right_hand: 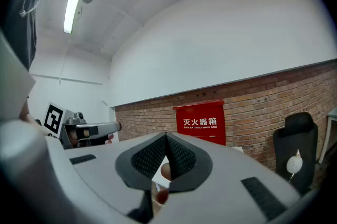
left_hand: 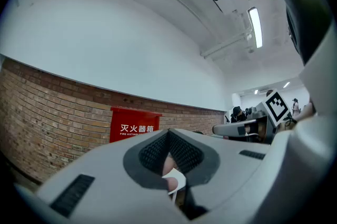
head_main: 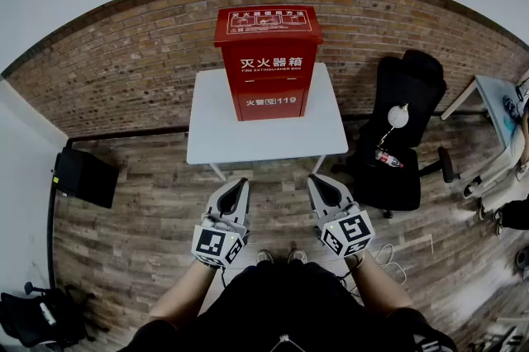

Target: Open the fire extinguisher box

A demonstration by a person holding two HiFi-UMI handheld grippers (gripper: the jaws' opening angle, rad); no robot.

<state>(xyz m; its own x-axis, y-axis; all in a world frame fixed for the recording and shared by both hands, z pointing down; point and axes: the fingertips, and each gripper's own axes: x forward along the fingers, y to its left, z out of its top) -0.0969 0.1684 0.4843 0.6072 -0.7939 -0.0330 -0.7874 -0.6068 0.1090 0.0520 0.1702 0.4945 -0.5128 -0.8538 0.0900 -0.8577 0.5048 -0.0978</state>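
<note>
The scene is seen steeply from above by the head camera, whereas each gripper view is taken level along its own jaws, well short of the fire extinguisher box (head_main: 267,61) and brick wall (head_main: 124,69) shared by all three.

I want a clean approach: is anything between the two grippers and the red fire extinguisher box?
Nothing visible. Only wooden floor and the bare front strip of the white table lie between the left gripper, the right gripper and the fire extinguisher box; the black chair stands off to the right.
</note>
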